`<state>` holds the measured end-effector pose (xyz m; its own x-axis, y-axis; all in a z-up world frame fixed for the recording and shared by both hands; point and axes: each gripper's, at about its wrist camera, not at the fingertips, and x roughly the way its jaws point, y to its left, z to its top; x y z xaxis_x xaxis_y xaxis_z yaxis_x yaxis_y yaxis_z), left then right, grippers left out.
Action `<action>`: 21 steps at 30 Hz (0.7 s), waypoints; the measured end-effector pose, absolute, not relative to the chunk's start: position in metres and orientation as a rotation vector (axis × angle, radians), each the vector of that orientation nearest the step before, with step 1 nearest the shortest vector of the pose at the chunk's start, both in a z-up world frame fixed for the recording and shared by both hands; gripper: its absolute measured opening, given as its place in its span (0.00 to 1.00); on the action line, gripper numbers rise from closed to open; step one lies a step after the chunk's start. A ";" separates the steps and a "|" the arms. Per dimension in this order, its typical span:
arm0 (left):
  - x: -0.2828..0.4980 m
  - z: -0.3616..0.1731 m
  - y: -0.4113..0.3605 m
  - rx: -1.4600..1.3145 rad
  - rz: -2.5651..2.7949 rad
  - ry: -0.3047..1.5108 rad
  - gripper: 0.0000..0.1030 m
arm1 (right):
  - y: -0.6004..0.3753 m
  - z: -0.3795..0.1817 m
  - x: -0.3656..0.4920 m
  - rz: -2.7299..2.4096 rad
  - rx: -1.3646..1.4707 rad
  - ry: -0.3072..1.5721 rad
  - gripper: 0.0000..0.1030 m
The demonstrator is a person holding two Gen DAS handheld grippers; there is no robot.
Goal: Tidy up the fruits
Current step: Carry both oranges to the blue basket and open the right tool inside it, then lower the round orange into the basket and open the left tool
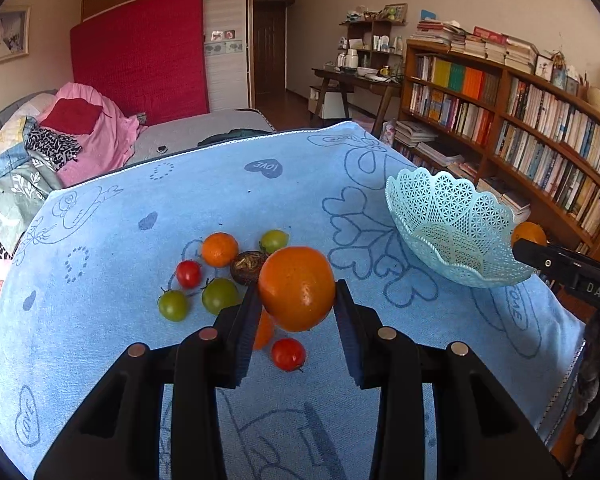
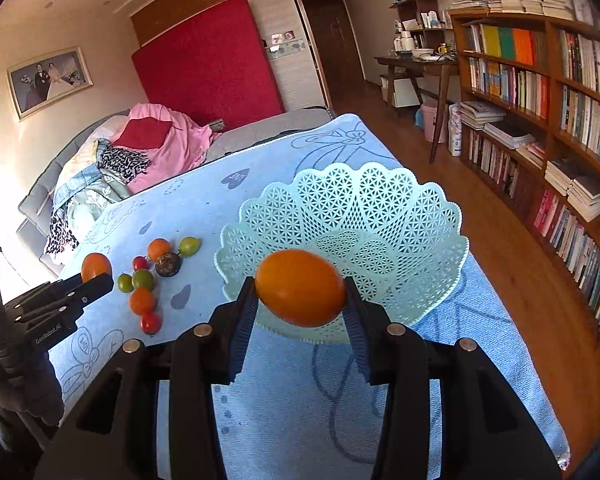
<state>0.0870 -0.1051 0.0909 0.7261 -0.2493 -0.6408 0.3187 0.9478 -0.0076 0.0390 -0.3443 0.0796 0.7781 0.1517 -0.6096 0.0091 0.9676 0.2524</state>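
A pale blue towel (image 1: 100, 264) printed with hearts and "LOVE" covers the table. The left gripper (image 1: 298, 300) clamps a large orange (image 1: 296, 288) above the loose fruit; cherry tomatoes (image 1: 188, 274), a small mandarin (image 1: 219, 249) and a dark passion fruit (image 1: 247, 267) lie at its 11 o'clock. The right gripper (image 2: 300, 296) grips another orange (image 2: 300, 294) just before the mint lattice basket (image 2: 400, 208). Bookshelves (image 2: 560, 120) fill 3 o'clock; a bed (image 2: 260, 128) with a red headboard (image 2: 208, 80) sits at 11.

Black plastic tools (image 1: 296, 300), silver round screws, perhaps ribbed blue pads (image 2: 240, 340).
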 end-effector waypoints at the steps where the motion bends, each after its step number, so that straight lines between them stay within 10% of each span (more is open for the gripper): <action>1: 0.089 0.091 -0.109 0.110 -0.321 0.691 0.36 | -0.346 0.077 0.042 0.067 0.245 0.680 0.42; 21: 0.131 0.088 -0.207 0.141 -0.511 0.697 0.36 | -0.344 0.054 0.056 0.099 0.230 0.720 0.49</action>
